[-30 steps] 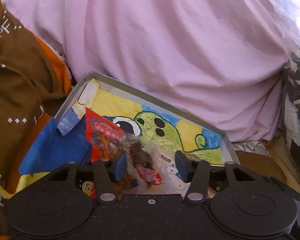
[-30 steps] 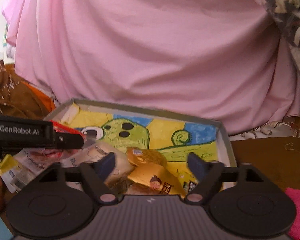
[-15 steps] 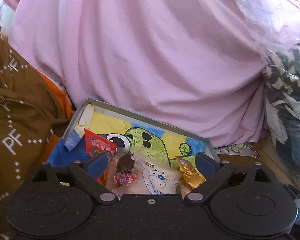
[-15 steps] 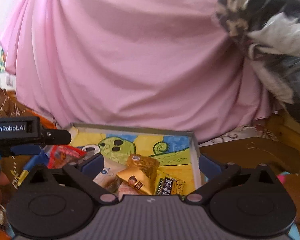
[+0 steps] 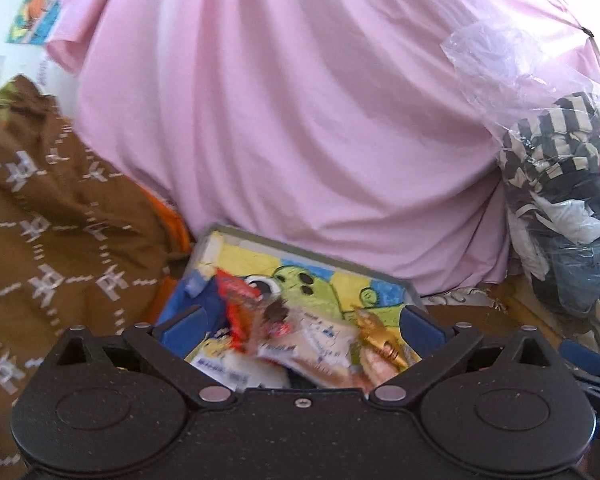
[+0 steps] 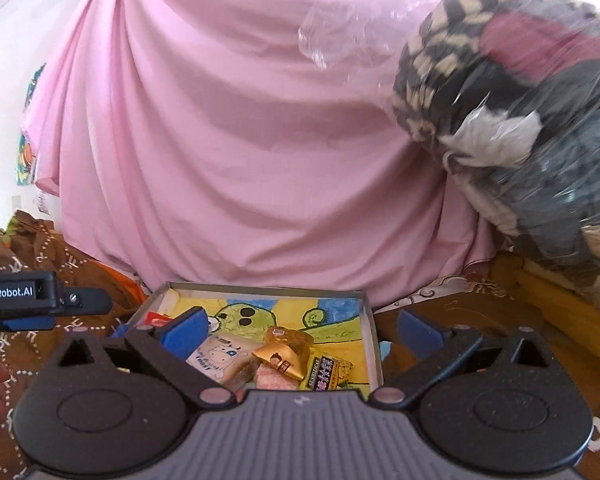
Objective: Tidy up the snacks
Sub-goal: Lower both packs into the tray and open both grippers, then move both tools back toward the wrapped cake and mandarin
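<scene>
A shallow grey tray [image 6: 370, 332] lined with a yellow, green and blue cartoon drawing holds several snack packets. Among them are a red packet [image 5: 238, 300], a white cow-print packet [image 6: 220, 354], a gold wrapper [image 6: 280, 360] and a dark bar [image 6: 322, 374]. My left gripper [image 5: 302, 326] hangs open above the near end of the tray [image 5: 414, 298] with nothing between its blue pads. My right gripper [image 6: 302, 330] is also open and empty, held above the tray's near edge. The left gripper's body [image 6: 40, 300] shows at the left of the right wrist view.
A big pink sheet [image 6: 240, 140] rises right behind the tray. Brown patterned fabric [image 5: 52, 248] lies to the left. A clear plastic bag of clothes [image 6: 520, 120] bulges at the right, over a brown patterned surface [image 6: 460, 308].
The left gripper let go of the small dark snack packet, opened wide and pulled back upward. The right gripper also opened wider and drew back, so the tray looks smaller.
</scene>
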Motion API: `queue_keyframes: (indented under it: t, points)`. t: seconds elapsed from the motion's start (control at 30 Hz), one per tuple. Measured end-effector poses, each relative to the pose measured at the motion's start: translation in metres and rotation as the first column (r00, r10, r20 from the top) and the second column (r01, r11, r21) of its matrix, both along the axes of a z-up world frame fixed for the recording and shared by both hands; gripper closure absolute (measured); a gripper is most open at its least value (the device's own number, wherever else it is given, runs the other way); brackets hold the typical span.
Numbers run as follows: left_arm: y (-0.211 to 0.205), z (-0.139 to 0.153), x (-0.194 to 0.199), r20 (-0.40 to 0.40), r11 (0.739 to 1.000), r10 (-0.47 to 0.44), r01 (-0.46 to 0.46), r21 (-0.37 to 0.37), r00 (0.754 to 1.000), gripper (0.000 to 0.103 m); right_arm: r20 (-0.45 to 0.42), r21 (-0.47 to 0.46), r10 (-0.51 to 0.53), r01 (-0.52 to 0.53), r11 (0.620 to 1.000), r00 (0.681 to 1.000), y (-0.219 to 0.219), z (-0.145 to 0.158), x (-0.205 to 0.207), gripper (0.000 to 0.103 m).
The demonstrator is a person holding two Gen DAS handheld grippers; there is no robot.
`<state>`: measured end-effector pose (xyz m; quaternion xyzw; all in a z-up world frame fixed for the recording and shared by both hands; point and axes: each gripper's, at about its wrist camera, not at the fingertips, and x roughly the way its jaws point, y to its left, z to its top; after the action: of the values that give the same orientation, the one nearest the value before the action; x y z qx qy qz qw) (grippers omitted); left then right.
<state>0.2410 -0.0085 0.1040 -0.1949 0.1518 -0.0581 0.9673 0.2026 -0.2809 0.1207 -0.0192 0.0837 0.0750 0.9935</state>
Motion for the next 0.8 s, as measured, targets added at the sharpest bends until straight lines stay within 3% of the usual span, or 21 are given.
queue_keyframes:
  t: [0.3,0.53,0.8]
  points:
    - [-0.001,-0.001,-0.064,-0.011,1.000,0.019,-0.019,0.017,1.000,0.001,0.022,-0.023,0.013,-0.012,1.000,1.000,-0.001,-0.001,-0.066,0.000]
    - [-0.002,-0.016,-0.113,-0.053,0.997,0.074,-0.072,0.027,0.996,0.001,0.004,0.024,-0.031,0.031,0.999,1.000,-0.007,-0.018,-0.110,0.000]
    - [0.001,-0.033,-0.151,-0.085,0.990,0.116,-0.109,0.086,0.990,0.001,-0.024,-0.022,-0.046,0.045,0.999,0.999,-0.010,-0.044,-0.145,0.000]
